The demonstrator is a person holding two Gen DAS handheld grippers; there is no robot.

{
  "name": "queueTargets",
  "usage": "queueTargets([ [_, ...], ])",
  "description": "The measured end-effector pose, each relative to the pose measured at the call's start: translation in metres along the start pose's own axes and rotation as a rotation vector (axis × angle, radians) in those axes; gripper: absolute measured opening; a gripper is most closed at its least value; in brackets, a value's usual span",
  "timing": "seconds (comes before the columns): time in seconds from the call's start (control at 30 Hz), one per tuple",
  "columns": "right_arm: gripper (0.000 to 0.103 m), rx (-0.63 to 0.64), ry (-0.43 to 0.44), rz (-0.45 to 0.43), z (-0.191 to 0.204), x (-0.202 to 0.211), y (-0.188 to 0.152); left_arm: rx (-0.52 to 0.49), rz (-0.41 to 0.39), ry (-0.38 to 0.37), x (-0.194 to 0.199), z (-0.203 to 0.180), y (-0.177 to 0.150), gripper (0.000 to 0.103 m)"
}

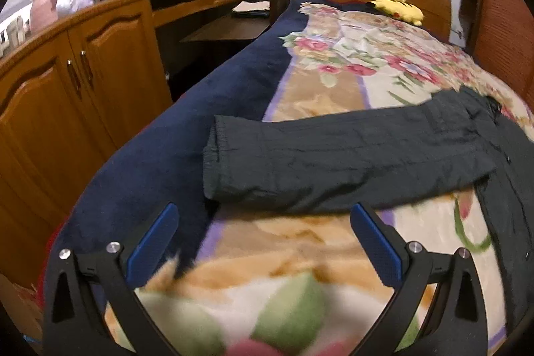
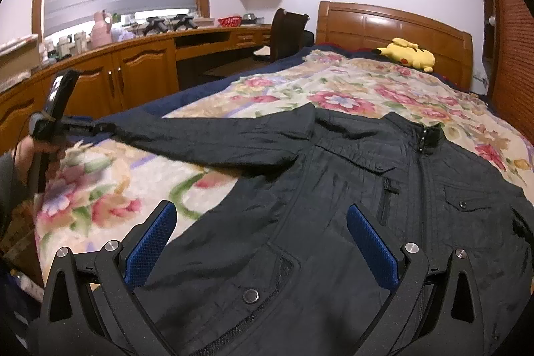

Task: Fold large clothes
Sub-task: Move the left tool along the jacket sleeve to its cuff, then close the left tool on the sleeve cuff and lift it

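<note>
1 dark jacket (image 2: 333, 189) is lying face up on the floral blanket (image 2: 140, 175) of the bed, zipped, with its collar (image 2: 430, 135) pointing toward the wooden headboard (image 2: 393, 25). 1 sleeve (image 1: 317, 155) is stretching out sideways toward the navy edge of the bedding, and its cuff (image 1: 217, 155) is resting partly on that navy border (image 1: 150, 155). On the jacket front 2 flap pockets with snaps are showing near the chest, 1 vertical zip pocket is sitting beside the main zipper, and 1 lower pocket with a snap button (image 2: 250, 296) is lying close to the camera. 1 yellow plush toy (image 2: 410, 55) is lying by the headboard.

2 grippers are in play. The left gripper (image 1: 263, 236) is hovering over the blanket with its 2 blue-padded fingers (image 1: 153, 239) spread wide and gripping nothing; the sleeve is lying just ahead of the fingertips, with the cuff nearer the left finger, and not touching either pad. In the right wrist view that same gripper is appearing at the far left, held by a hand (image 2: 30, 152), near the cuff end of the sleeve.

The right gripper (image 2: 260, 232) is hanging above the lower front of the jacket, its 2 fingers likewise parted and empty. The jacket body is filling the gap between them, with the snap button lying between the fingers, closer to the left one.
</note>
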State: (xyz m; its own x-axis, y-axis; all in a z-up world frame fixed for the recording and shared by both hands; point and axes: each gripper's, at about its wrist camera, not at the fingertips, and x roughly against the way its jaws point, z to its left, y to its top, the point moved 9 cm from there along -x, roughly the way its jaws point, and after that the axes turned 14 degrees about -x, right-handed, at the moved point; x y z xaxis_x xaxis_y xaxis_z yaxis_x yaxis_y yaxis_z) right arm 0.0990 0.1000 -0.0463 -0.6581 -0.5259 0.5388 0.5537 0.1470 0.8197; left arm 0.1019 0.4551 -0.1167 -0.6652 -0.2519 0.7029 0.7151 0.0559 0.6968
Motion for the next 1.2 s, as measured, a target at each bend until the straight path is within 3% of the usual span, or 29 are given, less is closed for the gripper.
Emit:
queueTargets([
  [0.1, 0.103, 0.011, -0.001, 0.005, 0.002, -0.001, -0.002, 0.030, 0.010, -0.016, -0.010, 0.008, 0.005, 0.102],
  [0.33, 0.103, 0.015, -0.002, 0.011, 0.004, -0.003, -0.004, 0.134, 0.065, -0.036, -0.038, 0.028, 0.003, 0.085],
  [0.47, 0.103, 0.015, 0.001, 0.019, 0.004, -0.004, -0.005, 0.199, 0.091, -0.059, -0.052, 0.033, -0.004, 0.070],
  [0.63, 0.103, 0.016, 0.007, 0.029, 0.002, -0.001, -0.006, 0.216, 0.112, -0.077, -0.062, 0.027, -0.006, 0.067],
  [0.77, 0.103, 0.016, 0.009, 0.046, -0.004, 0.003, -0.008, 0.226, 0.133, -0.119, -0.068, 0.015, -0.004, 0.034],
  [0.8, 0.103, 0.013, 0.008, 0.048, -0.006, 0.004, -0.008, 0.221, 0.136, -0.124, -0.068, 0.011, -0.001, 0.024],
  [0.87, 0.103, 0.005, 0.005, 0.046, -0.013, 0.008, -0.007, 0.187, 0.128, -0.111, -0.062, 0.001, 0.008, 0.019],
  [1.2, 0.103, -0.012, -0.051, 0.015, -0.052, 0.033, 0.002, 0.011, -0.045, -0.140, 0.020, -0.083, 0.093, 0.014],
])
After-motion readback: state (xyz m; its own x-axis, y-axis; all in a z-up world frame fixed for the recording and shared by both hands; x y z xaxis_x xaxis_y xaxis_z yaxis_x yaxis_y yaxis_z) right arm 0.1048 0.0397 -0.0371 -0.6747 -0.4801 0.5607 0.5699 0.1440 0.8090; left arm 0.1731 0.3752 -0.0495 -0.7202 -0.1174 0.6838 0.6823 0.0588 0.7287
